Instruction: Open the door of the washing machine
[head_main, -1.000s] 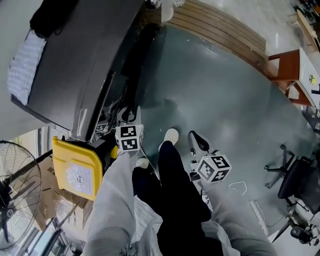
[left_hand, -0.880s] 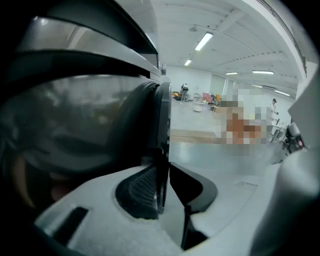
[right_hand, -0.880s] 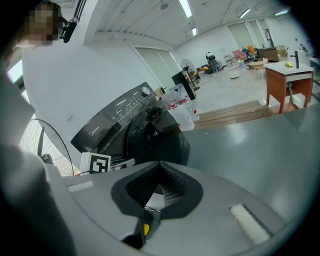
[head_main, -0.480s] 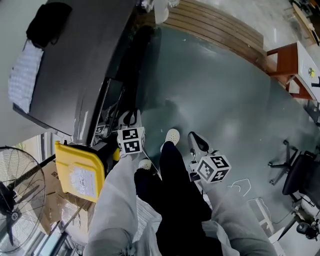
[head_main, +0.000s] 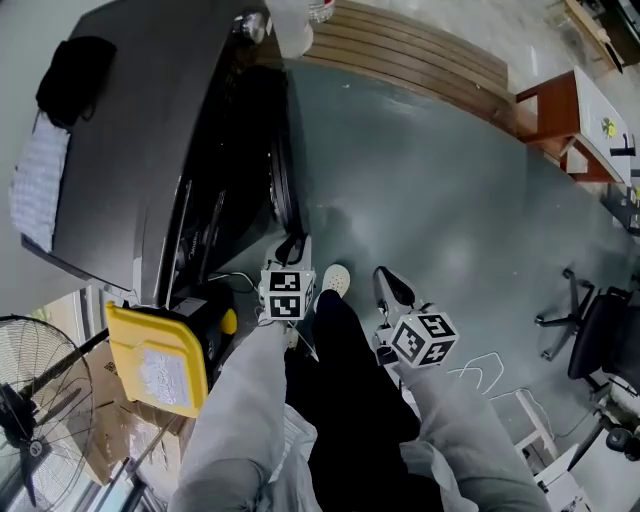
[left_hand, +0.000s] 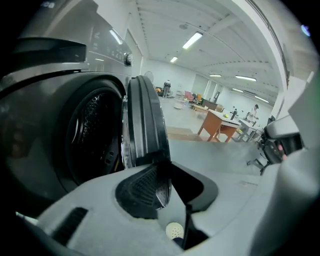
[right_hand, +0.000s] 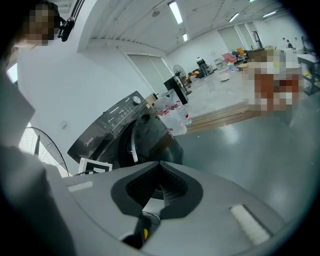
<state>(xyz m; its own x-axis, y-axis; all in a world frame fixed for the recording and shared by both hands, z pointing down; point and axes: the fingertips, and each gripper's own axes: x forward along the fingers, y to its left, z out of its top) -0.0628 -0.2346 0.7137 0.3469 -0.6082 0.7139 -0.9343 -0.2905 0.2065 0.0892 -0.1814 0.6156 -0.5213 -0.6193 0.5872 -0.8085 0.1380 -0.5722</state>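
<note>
Left gripper view: left gripper (left_hand: 161, 164) has the free edge of the door (left_hand: 145, 120) right at its jaw tips, and the pads look pinched on the rim. Its jaws have just been opening a little, so the pinch reads as light. The door is already swung well clear of the washing machine (left_hand: 45, 70). It stands edge-on to this camera with the opening fully exposed.

Risks from here:
- The rim is thin and the tip hold is shallow. Any sideways pull could slip the rim out, and the door would then drift or swing back toward the opening.
- Pulling past the hinge's travel would load the hinge or skid the tips off.
- The person's shoe (head_main: 337, 279) and legs sit close to the door's swing path in the head view, so the door edge could catch them.
- Right gripper (right_hand: 160, 164) has its jaws together with nothing between them and hangs apart from the machine over the floor. There is no backup if the left lets go.

Containers:
- Drum (left_hand: 95, 125): perforated wall visible, interior dark. No laundry seen, but the deep end can't be ruled out.
- Yellow bin (head_main: 150, 350): just beside the machine's near corner, lid on, contents hidden.
- Clear plastic container (right_hand: 172, 117): at the machine's far side, may hold red-capped bottles, too small to be sure.
</note>
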